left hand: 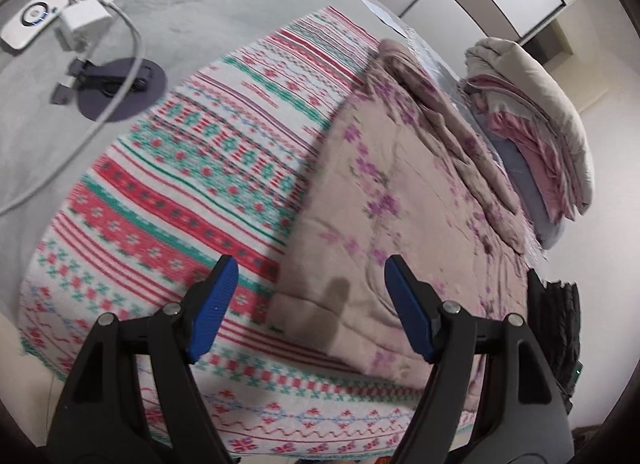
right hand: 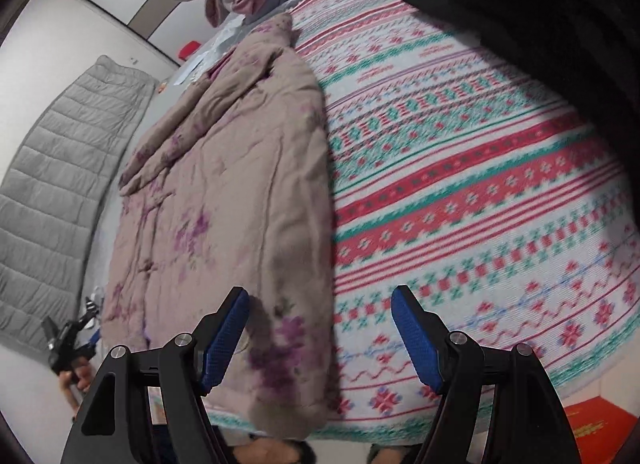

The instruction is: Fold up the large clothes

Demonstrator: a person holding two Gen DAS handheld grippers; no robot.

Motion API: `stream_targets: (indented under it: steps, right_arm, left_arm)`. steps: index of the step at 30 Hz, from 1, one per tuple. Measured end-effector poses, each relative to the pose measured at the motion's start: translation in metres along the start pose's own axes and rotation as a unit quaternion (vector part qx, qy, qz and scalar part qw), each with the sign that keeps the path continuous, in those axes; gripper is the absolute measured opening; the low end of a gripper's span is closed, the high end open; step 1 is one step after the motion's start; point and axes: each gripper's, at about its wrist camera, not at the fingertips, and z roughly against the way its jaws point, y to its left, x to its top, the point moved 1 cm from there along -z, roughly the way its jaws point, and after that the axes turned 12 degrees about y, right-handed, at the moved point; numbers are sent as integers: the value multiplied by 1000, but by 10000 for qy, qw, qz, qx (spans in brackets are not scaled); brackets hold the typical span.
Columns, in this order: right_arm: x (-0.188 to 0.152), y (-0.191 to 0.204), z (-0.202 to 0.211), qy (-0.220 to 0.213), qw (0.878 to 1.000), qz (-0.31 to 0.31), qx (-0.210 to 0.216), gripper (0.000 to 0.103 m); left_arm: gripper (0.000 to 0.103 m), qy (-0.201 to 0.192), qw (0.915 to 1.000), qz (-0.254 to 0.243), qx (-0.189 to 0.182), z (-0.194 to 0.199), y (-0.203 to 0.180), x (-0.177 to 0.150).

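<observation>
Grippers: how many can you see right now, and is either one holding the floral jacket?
2. The left gripper hangs open over the near hem of the floral jacket; the right gripper hangs open over its other near corner. Neither holds it.

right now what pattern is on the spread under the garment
Red, green and white striped snowflake pattern; right wrist view shows it best.

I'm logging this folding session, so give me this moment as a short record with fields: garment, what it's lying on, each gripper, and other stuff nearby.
garment: pinkish floral padded coat, lying flat
surface: red, green and white patterned blanket
left gripper: open, above the coat's near edge, holding nothing
right gripper: open, over the coat's near corner, holding nothing
nearby: folded bedding pile, white charger with cable, black garment
</observation>
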Motion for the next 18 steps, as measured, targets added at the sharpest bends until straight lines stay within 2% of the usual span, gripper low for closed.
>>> stream_targets:
  steps: [5, 9, 11, 12, 13, 14, 15, 16, 18]
  right_arm:
    - [-9, 7, -10, 213, 9992, 123, 302, 75]
    - [-14, 16, -29, 388, 9987, 164, 289, 75]
    - [-17, 27, -32, 336, 9983, 329, 333, 71]
    - [-19, 32, -34, 319, 9981, 368, 389, 68]
    - [-21, 36, -35, 231, 9984, 391, 332, 66]
    - [-22, 39, -36, 171, 9987, 421, 229, 55]
    - [-23, 40, -37, 117, 9989, 428, 131, 45]
    - [-23, 40, -37, 43, 9993, 360, 129, 24]
    - [-21, 43, -31, -73, 9993, 320, 200, 19]
  left_arm:
    - [76, 256, 9994, -201, -129, -15, -9, -7]
    - [75, 322, 9992, -250, 11, -28, -13, -9]
    - [69, 270, 9989, -355, 152, -32, -18, -11]
    - [59, 224, 9983, -460, 272, -33, -22, -12]
    - [39, 204, 9973, -596, 369, -35, -26, -13]
    - [26, 199, 9965, -692, 430, -37, -28, -14]
    - [21, 149, 9958, -753, 494, -36, -31, -16]
    - [18, -9, 9951, -769, 613, -32, -35, -19]
    - [17, -376, 9917, -908, 824, -15, -48, -27]
